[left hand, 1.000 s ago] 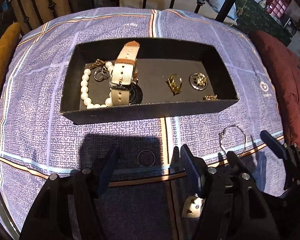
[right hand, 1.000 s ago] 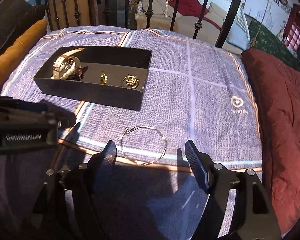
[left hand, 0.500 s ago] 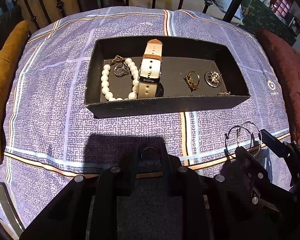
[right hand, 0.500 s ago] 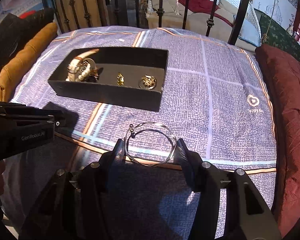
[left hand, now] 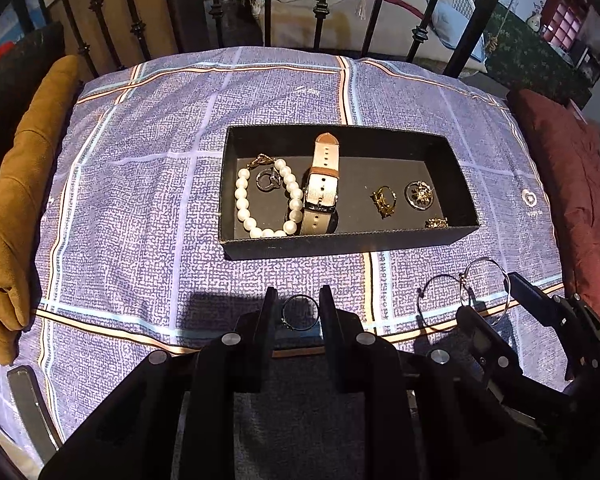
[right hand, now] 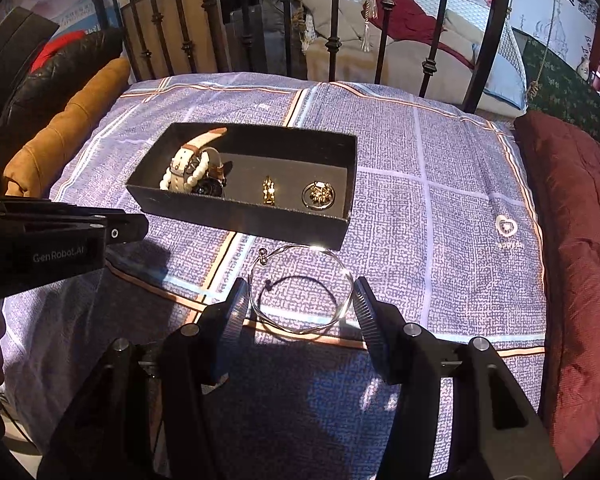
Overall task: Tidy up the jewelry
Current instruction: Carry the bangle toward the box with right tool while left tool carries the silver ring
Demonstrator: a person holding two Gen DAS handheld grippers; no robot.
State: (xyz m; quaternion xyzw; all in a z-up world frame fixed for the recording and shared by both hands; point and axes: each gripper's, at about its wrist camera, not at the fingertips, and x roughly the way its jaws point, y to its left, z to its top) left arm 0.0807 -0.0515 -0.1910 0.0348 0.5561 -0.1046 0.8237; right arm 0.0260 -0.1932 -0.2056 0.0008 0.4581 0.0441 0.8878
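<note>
Both pickups look made, in front of the black rectangular cardboard tray [left hand: 340,240] on the bed. The left gripper [left hand: 299,312] has its fingers pinched on a small dark metal ring [left hand: 299,314]; the right gripper [right hand: 300,304] has its fingers closed across a thin silver wire bangle [right hand: 300,326]. The next move should be to carry each over the tray's near wall and release inside.

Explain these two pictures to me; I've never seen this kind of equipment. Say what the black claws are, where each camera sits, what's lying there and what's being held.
No robot here: a person carries a two-fingered hand-held gripper in each hand, each with a camera looking along its fingers.

The left camera shows the left hand-held gripper closed on a small dark ring. The right camera shows the right hand-held gripper closed on a thin silver bangle.

Ahead, on a checked purple cloth, stands a black box holding a pearl bracelet, a watch and small ornaments.
</note>
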